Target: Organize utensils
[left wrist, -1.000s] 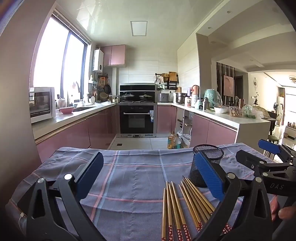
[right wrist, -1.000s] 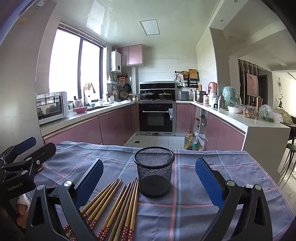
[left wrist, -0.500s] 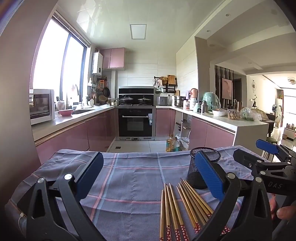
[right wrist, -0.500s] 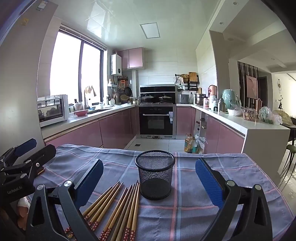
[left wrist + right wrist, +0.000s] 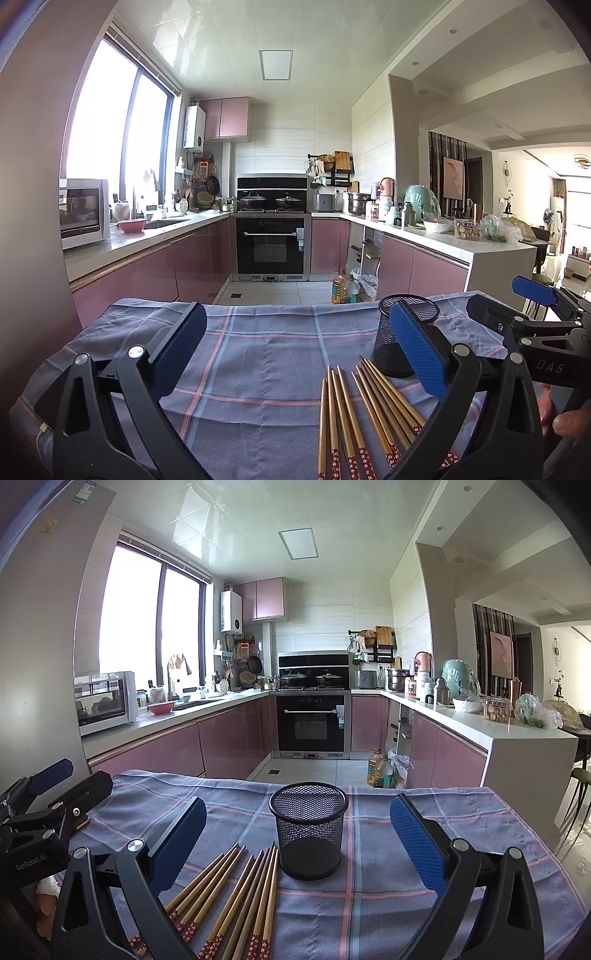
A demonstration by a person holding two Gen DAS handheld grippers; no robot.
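R gripper wide; chopsticks below-left

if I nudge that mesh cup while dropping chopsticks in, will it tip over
Possibly. The cup looks like thin wire mesh and seems empty, so probably light. It stands on cloth, which may wrinkle rather than let it slide. Its wide, flat base should help.

Bare cloth right of holder — chopsticks crowd its left.
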